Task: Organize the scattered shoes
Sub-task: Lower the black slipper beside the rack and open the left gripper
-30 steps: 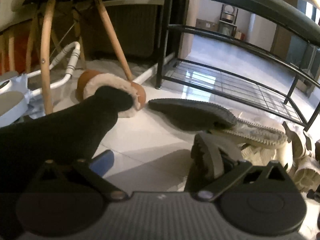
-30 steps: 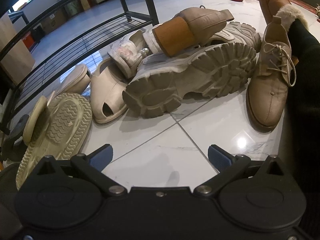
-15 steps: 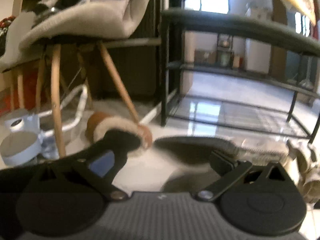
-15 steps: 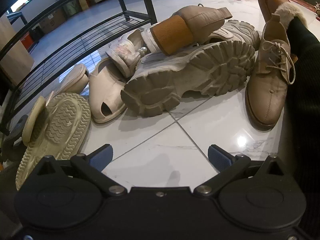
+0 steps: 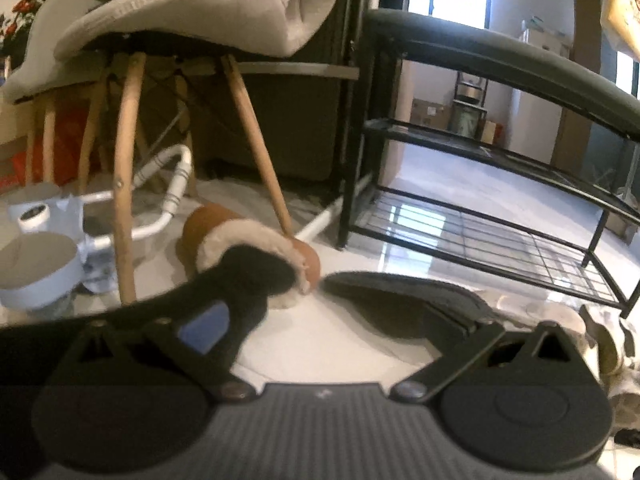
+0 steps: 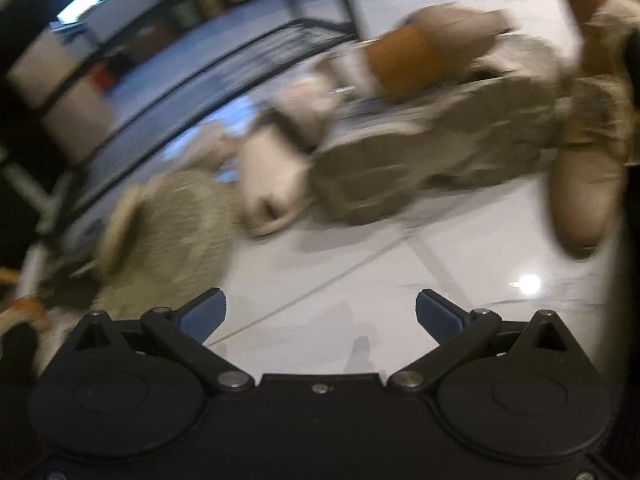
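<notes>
Shoes lie in a heap on the white tile floor beside a black metal shoe rack [image 5: 500, 224]. In the left wrist view a black shoe [image 5: 404, 304] lies sole-up just ahead of my left gripper [image 5: 320, 328], which is open and empty. A brown fur-lined slipper [image 5: 248, 240] on a black-clad leg sits behind it. The blurred right wrist view shows a chunky-soled sneaker [image 6: 432, 152], a brown-heeled boot [image 6: 424, 52], a white sandal [image 6: 272, 176], a cream sole [image 6: 172, 224] and a tan lace-up shoe [image 6: 580, 192]. My right gripper [image 6: 320, 316] is open and empty above bare tile.
A wooden-legged chair [image 5: 192, 88] with a grey cushion stands at the left, with white tubing and a white device [image 5: 40, 264] under it. The rack's wire shelves also show in the right wrist view [image 6: 192, 88]. A black-clad leg borders the right edge [image 6: 632, 160].
The left gripper has risen and tilted up, so more of the chair and rack shows. The right gripper is now moving, blurring its view; the shoes have shifted slightly right and down.
</notes>
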`<state>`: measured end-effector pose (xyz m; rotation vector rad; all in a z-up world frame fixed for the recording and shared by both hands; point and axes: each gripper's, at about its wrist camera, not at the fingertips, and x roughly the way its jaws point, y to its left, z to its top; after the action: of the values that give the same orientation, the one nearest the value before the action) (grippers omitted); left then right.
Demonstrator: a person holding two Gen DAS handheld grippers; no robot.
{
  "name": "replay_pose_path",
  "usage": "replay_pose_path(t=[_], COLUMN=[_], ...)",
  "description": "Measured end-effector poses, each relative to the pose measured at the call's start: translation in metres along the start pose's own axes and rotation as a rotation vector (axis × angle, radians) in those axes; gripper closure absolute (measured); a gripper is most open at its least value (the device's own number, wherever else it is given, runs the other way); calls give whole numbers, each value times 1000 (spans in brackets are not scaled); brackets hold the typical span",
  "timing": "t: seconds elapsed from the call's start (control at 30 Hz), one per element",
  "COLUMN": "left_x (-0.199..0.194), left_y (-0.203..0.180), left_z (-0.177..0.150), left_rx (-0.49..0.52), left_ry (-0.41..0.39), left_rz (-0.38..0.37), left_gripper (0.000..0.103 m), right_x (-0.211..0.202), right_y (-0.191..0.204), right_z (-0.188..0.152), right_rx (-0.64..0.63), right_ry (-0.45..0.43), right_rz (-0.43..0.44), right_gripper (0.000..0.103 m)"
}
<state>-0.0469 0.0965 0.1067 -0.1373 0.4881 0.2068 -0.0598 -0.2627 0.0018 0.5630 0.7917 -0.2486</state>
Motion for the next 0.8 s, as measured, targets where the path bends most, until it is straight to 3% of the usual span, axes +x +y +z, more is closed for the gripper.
replay_pose_path(t=[0.23,0.43,0.5,0.63,0.8], left_x=[7,14,15,25,40], left_y=[16,23,26,36,53], left_z=[-6,-17,-19,-20,-21], left_rx=[35,-12,-23,-85,-203], left_ry=[-28,-22,-33,3,79], left_rz=[-8,-60,-60,-36,11], left_gripper=[1,1,1,1,1], right_x=[14,41,54,72,73], right_y=[47,105,117,120,119], right_z=[-28,-63,-75,-79,-79], right_rx=[-154,-252,-225,-35,6], right_ry=[180,425,484,554,624], right_rz=[271,388,399,436,434], right_gripper=[0,0,0,0,0])
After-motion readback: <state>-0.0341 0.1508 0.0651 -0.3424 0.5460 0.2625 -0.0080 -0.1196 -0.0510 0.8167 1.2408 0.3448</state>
